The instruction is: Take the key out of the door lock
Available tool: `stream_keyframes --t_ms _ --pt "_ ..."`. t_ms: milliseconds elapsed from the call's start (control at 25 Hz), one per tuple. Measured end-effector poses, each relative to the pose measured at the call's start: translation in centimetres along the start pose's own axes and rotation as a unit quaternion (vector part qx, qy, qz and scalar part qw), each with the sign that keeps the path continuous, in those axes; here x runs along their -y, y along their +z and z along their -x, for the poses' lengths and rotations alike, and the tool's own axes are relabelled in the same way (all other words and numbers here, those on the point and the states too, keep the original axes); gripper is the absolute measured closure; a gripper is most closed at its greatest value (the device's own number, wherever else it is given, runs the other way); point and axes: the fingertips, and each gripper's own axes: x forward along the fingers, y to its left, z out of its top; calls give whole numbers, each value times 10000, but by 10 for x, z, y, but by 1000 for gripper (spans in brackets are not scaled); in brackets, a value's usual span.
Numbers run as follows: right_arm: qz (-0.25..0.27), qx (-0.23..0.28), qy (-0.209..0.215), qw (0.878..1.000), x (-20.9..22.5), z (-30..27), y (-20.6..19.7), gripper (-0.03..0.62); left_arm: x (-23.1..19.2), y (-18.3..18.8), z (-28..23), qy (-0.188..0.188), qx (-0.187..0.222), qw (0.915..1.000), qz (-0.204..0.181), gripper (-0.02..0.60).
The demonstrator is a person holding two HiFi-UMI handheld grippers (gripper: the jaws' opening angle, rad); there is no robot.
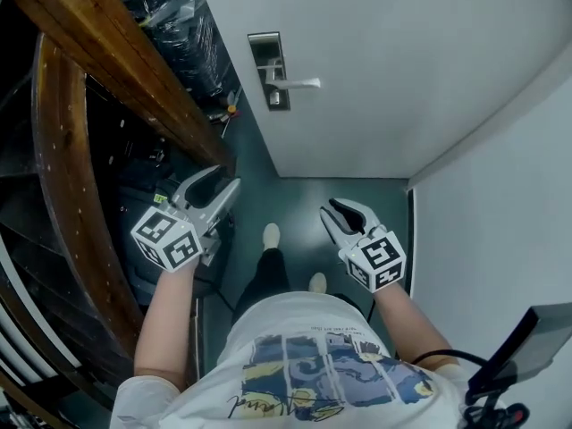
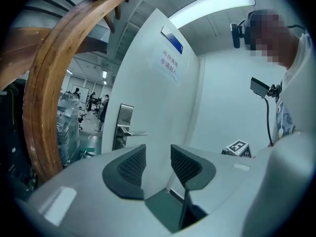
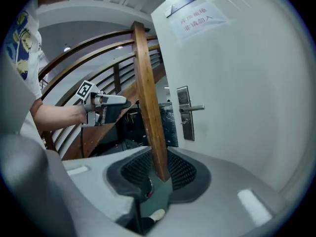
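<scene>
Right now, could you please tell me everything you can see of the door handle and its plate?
The door handle is a straight silver metal lever, held level on a tall narrow metal plate near the edge of the white door. Below the lever a small stub sticks out of the plate, perhaps the key; too small to tell. Nothing touches it.
</scene>
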Motion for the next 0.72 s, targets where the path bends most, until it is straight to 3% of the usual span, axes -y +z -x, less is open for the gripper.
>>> stream_keyframes --t_ms 200,440,720 --pt "-473 -198 -163 9986 21 -56 3 503 -79 41 -37 -195 41 9994 -293 391" --pt "-1164 -87 -335 9926 41 -117 15 503 -149 75 -97 -761 -31 9951 -623 348" --pt "-1640 -162 -586 9846 62 -165 21 502 -202 115 -157 -1231 65 9908 -563 248"
